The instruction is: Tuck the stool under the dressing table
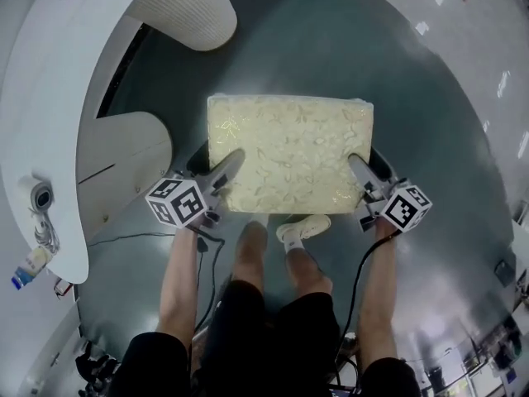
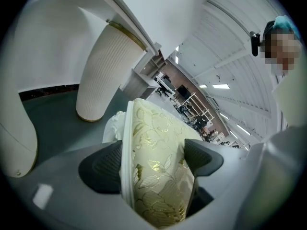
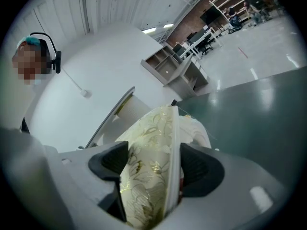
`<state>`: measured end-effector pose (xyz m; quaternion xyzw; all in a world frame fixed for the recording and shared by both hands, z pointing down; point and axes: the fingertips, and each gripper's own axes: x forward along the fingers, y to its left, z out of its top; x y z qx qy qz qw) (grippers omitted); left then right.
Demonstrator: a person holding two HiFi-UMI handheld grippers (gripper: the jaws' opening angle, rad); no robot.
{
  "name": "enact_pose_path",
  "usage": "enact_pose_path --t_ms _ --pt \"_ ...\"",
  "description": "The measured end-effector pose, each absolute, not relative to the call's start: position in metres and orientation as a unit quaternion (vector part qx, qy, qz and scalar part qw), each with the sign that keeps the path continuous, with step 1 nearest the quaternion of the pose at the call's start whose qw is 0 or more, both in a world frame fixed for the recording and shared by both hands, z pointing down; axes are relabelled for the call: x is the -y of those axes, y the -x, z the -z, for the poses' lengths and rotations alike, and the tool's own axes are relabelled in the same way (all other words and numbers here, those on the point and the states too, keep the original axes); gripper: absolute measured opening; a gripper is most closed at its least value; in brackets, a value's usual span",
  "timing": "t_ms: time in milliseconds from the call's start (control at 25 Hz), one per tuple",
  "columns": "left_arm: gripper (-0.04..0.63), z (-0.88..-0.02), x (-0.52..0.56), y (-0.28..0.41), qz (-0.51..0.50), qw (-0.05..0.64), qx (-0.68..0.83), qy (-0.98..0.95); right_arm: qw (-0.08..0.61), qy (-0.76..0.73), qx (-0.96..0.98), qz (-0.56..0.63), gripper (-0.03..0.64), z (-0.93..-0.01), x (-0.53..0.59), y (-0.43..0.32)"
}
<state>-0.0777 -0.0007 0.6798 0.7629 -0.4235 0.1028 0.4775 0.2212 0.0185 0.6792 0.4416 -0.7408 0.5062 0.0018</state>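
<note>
Grey floor [image 1: 430,139]; left gripper [image 1: 231,164], right gripper [image 1: 359,169] tilted down, clamping stool [image 1: 289,147].

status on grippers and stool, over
Both shut on stool: left gripper, right gripper. Stool on floor, not under dressing table. Its fluted leg ahead-left.

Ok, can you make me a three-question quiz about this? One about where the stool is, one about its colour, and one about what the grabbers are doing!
1. Where is the stool?
A) Tucked under the table
B) Out on the floor, by the person's feet
C) On top of the table

2. What colour is its cushion?
A) Cream with gold flowers
B) Plain red
C) Blue stripes

3. What are the left gripper and right gripper doing?
A) Both hang open in the air
B) One holds a cup
C) Both have their jaws shut on the cushion

Answers:
1 B: it stands on the grey floor, beside the white dressing table.
2 A: a gold leafy pattern on cream.
3 C: the pads press on its edges.
</note>
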Motion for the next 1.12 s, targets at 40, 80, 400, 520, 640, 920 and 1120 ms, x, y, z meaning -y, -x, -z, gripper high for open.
enact_pose_path --t_ms 40,80,400,520,640,920,1120 --pt "0.420 -0.679 -0.001 0.079 -0.101 0.477 0.428 -0.761 0.003 -0.438 0.744 -0.505 0.344 -0.679 -0.017 -0.220" --pt "0.420 -0.678 -0.001 0.080 -0.099 0.476 0.432 -0.760 0.004 -0.434 0.746 -0.504 0.344 -0.678 -0.014 -0.219" --pt "0.420 -0.666 -0.004 0.080 -0.090 0.441 0.445 -0.774 -0.024 -0.427 0.769 -0.476 0.344 -0.674 -0.014 -0.220" --pt "0.420 -0.663 -0.003 0.079 -0.093 0.435 0.446 -0.777 -0.030 -0.427 0.770 -0.473 0.344 -0.674 -0.014 -0.220" --pt "0.420 -0.664 -0.001 0.079 -0.092 0.435 0.446 -0.777 -0.030 -0.429 0.771 -0.471 0.344 -0.675 -0.011 -0.221" --pt "0.420 -0.681 0.001 0.078 -0.102 0.485 0.427 -0.756 0.005 -0.444 0.744 -0.499 0.344 -0.679 -0.013 -0.222" --pt "0.420 -0.682 -0.002 0.080 -0.093 0.484 0.429 -0.757 0.008 -0.443 0.751 -0.489 0.344 -0.677 -0.014 -0.222"
